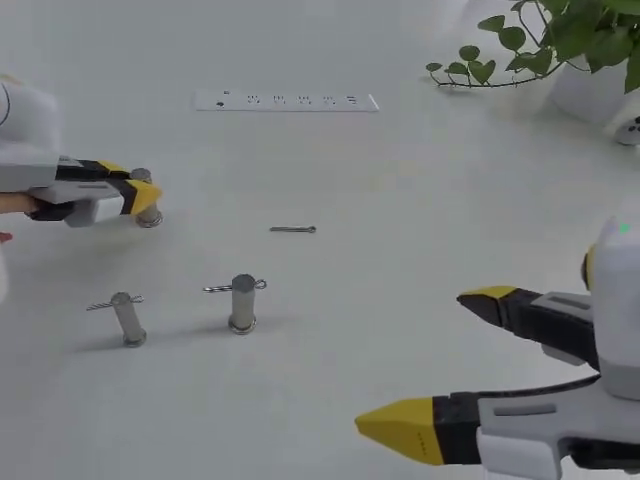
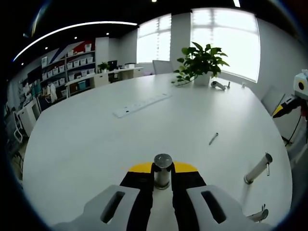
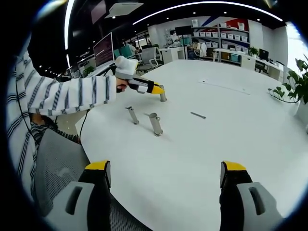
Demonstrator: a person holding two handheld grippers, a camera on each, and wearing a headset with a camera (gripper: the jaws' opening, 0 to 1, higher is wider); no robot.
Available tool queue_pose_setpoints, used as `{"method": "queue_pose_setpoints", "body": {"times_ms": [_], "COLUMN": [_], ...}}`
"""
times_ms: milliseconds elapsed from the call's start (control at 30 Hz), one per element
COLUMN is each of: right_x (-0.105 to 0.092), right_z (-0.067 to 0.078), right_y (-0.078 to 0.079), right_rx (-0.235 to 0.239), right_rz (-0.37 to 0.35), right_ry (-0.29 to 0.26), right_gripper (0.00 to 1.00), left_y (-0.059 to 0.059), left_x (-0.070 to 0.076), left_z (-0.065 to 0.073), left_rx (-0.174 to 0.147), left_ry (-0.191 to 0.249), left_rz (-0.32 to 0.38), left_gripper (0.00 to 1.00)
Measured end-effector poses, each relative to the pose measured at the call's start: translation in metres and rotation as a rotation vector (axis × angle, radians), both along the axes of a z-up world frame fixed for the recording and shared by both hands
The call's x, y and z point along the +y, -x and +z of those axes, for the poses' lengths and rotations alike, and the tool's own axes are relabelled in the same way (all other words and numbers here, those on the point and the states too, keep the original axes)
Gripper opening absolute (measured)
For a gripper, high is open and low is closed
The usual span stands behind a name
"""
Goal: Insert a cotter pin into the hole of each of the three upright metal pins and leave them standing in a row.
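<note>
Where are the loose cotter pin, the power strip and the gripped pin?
Loose cotter pin (image 1: 292, 229), head view, mid-shaft.
Power strip (image 1: 287, 100), head view, middle of top face.
Gripped pin (image 2: 162, 174), left gripper view, its upright body.

The held pin and the other pins look like smooth satin-grey metal, and the cotter pin is thin shiny wire. The counter is smooth matt white. Left gripper and right gripper are hard plastic with matt yellow tips. The sleeve is striped cloth.
</note>
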State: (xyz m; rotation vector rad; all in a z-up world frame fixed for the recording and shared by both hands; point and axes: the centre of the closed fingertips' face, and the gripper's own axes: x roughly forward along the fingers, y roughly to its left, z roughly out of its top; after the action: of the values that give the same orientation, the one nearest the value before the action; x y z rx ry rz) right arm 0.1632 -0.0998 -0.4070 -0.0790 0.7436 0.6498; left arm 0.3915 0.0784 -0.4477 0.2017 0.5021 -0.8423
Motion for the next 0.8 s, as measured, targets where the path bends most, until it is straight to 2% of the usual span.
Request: {"method": "queue_pose_setpoints", "body": {"times_ms": [167,300,500,800], "right_x": [0.0,0.0,0.0,0.003], "right_z": [-0.001,-0.001,-0.001,0.001], "right_y": [0.001,0.001,0.001,0.001], "right_rx": [-0.001,0.0,0.001,-0.006], "right_rz": [0.002,0.001,0.003,0.005], "right_ry": [-0.001,-0.003,-0.005,-0.014], "right_gripper": [0.93,0.93,0.93,0.93], "left_y": [0.0,0.0,0.003,0.005], "left_x": [0.0,0.001,0.011,0.025], "left_z": [0.001,0.001,0.003,0.027], "left_rx": [-0.012,0.01,0.016,-0.012], "left_ry": [-0.011,0.011,0.0,0.01], "left_rz": [-0.004,-0.013,-0.005,0.018], "left_gripper": [0.09,0.09,0.09,0.09]}}
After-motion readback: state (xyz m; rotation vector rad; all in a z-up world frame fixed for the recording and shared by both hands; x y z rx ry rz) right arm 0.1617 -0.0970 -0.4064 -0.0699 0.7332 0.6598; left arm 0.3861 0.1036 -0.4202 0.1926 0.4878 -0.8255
